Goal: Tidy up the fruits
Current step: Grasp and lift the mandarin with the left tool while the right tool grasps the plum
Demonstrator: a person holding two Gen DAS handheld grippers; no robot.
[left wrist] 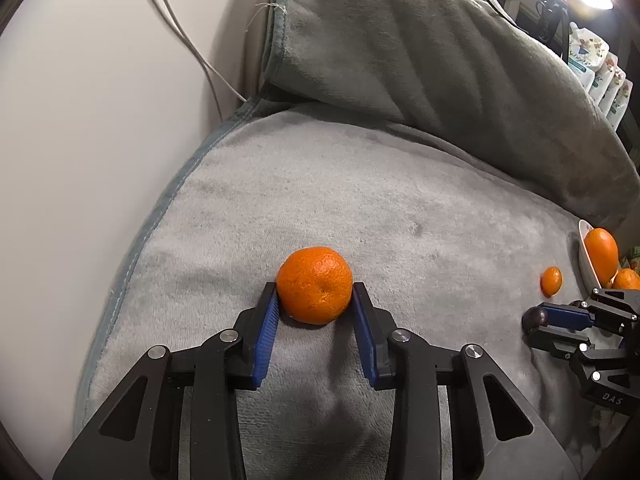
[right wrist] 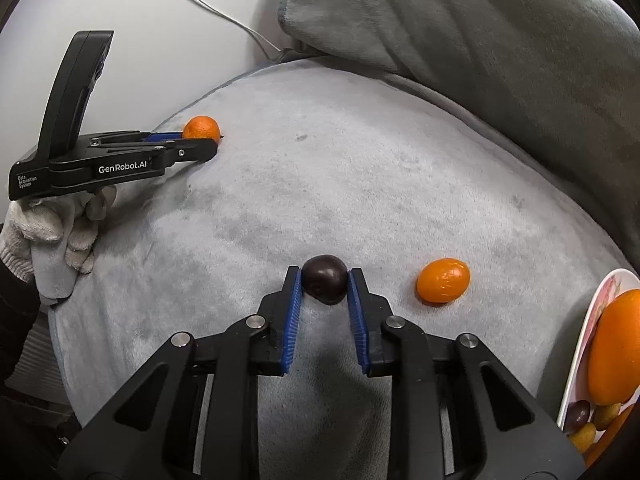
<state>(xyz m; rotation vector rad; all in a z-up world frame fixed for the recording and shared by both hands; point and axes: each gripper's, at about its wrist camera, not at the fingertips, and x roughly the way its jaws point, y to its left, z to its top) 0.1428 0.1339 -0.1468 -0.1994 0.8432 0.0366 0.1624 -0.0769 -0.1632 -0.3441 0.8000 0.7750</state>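
Observation:
My left gripper (left wrist: pixel 315 294) is shut on a mandarin (left wrist: pixel 315 290) that rests on the grey blanket (left wrist: pixel 360 208); it also shows in the right wrist view (right wrist: pixel 202 127) at the far left. My right gripper (right wrist: pixel 324 285) is shut on a dark round fruit (right wrist: pixel 324 283), low over the blanket; it shows in the left wrist view (left wrist: pixel 535 317) too. A small orange kumquat (right wrist: pixel 443 281) lies loose to its right. A white plate (right wrist: pixel 588 332) at the right edge holds a big orange (right wrist: pixel 618 350) and several small fruits.
A grey blanket-covered cushion (left wrist: pixel 440 60) rises behind the surface. A white wall with a cable (left wrist: pixel 188 40) stands to the left. Packets (left wrist: pixel 600 76) stand at the far right. A gloved hand (right wrist: pixel 52 224) holds the left gripper.

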